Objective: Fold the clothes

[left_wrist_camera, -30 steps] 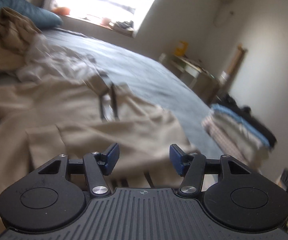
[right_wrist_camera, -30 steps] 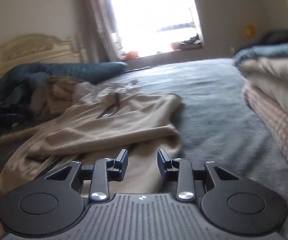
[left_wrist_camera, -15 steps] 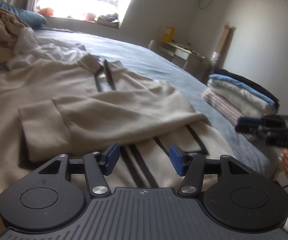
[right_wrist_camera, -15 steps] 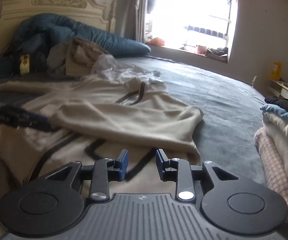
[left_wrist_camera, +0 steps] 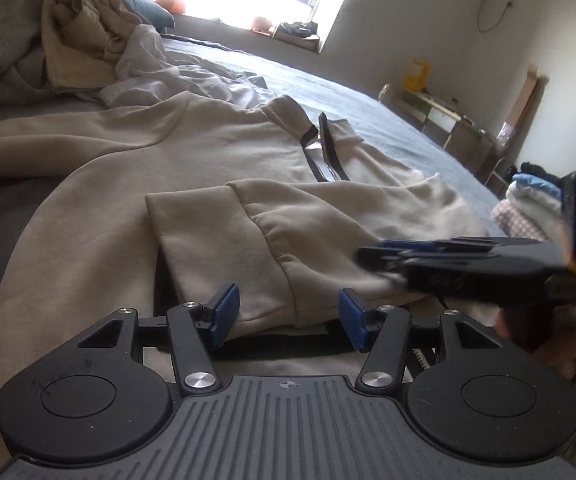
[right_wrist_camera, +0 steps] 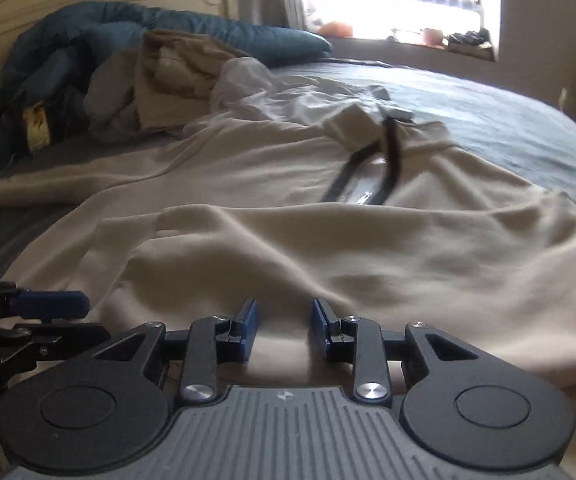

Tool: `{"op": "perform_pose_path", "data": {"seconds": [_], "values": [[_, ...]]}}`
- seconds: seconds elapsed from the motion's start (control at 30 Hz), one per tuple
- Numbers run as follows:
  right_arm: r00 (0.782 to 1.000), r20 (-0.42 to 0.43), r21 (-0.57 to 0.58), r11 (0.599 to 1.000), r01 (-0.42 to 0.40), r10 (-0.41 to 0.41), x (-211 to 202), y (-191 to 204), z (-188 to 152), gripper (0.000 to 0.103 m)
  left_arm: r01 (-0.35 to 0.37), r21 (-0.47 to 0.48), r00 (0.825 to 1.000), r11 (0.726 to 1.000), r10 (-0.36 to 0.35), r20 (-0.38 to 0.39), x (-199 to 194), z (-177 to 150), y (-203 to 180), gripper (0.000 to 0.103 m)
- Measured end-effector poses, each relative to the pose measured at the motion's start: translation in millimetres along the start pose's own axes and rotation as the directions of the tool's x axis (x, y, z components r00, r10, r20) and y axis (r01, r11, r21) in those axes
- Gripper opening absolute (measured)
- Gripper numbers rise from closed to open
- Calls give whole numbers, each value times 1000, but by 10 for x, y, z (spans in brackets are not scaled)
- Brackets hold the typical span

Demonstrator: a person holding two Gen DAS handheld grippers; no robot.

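Note:
A beige sweatshirt [left_wrist_camera: 136, 200] with a black zip collar [left_wrist_camera: 323, 148] lies spread on the grey-blue bed, one sleeve folded across its chest with the cuff [left_wrist_camera: 192, 232] pointing left. My left gripper [left_wrist_camera: 288, 320] is open low over that sleeve's near edge, its blue pads apart from the cloth. From the right, my right gripper [left_wrist_camera: 371, 254] reaches in side-on over the sleeve. In the right wrist view the right gripper [right_wrist_camera: 284, 328] is open above the sweatshirt [right_wrist_camera: 327, 248], nothing pinched. The left gripper [right_wrist_camera: 60, 316] shows at the left edge.
A heap of unfolded clothes [right_wrist_camera: 168, 76] and a blue quilt [right_wrist_camera: 128, 28] lie by the headboard. A stack of folded clothes [left_wrist_camera: 527, 208] sits at the bed's right edge. A low desk [left_wrist_camera: 439, 116] stands by the far wall under the window.
The right gripper swung across from the folded stack to the sweatshirt and now sits beside the left one. The left gripper sank and drew closer to the folded sleeve. Both stayed open.

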State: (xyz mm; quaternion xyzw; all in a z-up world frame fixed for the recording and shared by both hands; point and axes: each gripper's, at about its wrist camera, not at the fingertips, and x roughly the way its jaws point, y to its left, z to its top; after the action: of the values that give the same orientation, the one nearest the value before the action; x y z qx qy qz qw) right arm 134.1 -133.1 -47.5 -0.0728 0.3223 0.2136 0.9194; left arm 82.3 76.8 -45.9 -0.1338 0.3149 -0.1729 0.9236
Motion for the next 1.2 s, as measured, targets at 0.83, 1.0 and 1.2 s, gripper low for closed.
{"op": "perform_pose_path", "data": {"seconds": [0.83, 1.0, 1.2], "values": [[973, 219, 502, 847, -175, 72, -117, -804, 424, 31, 19, -47, 988, 999, -11, 155, -126, 122, 255, 55], [947, 196, 649, 757, 70, -255, -325, -1598, 277, 31, -91, -26, 992, 996, 93, 85, 55, 38, 304, 55], [959, 22, 807, 571, 151, -284, 22, -2522, -293, 13, -73, -70, 993, 995, 79, 87, 32, 25, 439, 55]]}}
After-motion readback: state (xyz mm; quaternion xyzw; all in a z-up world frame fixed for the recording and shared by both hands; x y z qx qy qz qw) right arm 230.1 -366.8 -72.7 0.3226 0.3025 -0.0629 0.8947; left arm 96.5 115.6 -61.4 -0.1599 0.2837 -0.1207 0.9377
